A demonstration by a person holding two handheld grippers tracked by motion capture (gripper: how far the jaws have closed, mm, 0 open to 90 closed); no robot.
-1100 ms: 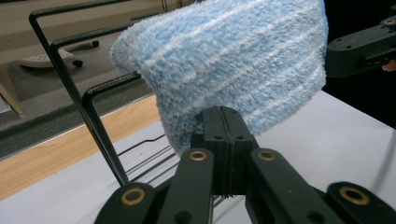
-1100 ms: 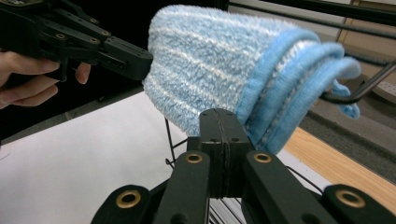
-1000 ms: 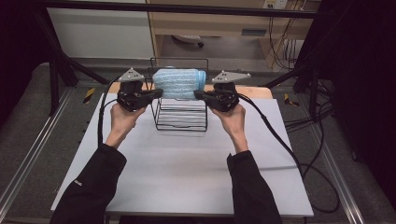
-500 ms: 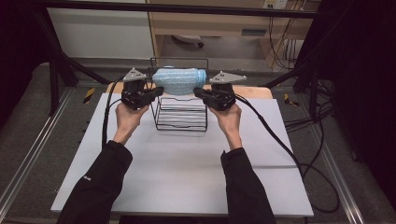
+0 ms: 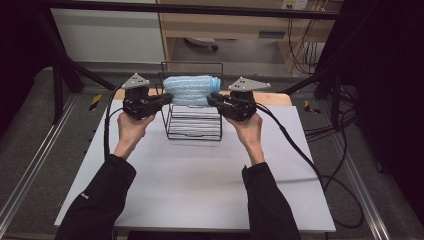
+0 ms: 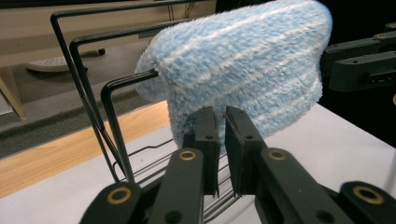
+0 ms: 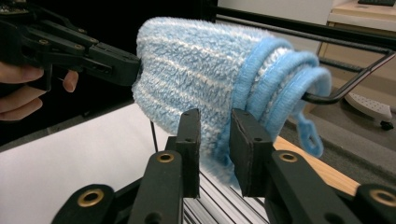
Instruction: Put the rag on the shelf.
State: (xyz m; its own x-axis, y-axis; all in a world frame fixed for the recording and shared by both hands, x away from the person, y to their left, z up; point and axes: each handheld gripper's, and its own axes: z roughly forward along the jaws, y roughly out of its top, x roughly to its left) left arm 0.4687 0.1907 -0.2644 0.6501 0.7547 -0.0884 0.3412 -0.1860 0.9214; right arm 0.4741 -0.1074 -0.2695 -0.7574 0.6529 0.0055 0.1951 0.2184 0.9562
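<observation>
Blue towel (image 5: 189,90) was draped over the top bars of the black wire rack (image 5: 194,124), which stood at the far middle of the white table (image 5: 200,185).

Left claw (image 5: 166,98) at the towel's left end, right claw (image 5: 212,99) at its right end, each in one of the person's hands.

Claw state: both had just been opening.
- Left gripper view: narrow gap between the jaws, fuzzy lower edge of the towel (image 6: 243,74) just beyond the tips; the pads did not look to be pressing on cloth. I read it as released.
- Right gripper view: gap wider, the hemmed folded edge of the towel (image 7: 219,79) hung behind and between the tips, not clamped.

Progress, my read:
- Done: towel hung on the rack, carried by the bars and not the claws. Hanging loop dangled free at the right end.
- Mid-step: let-go. Jaws only slightly apart, both tips close against the pile.
- Left: open further, back both claws out sideways without dragging the fluff or tipping the light rack.

Drape looked bunched rather than flat; it may need a tidy if neat hanging matters.
</observation>
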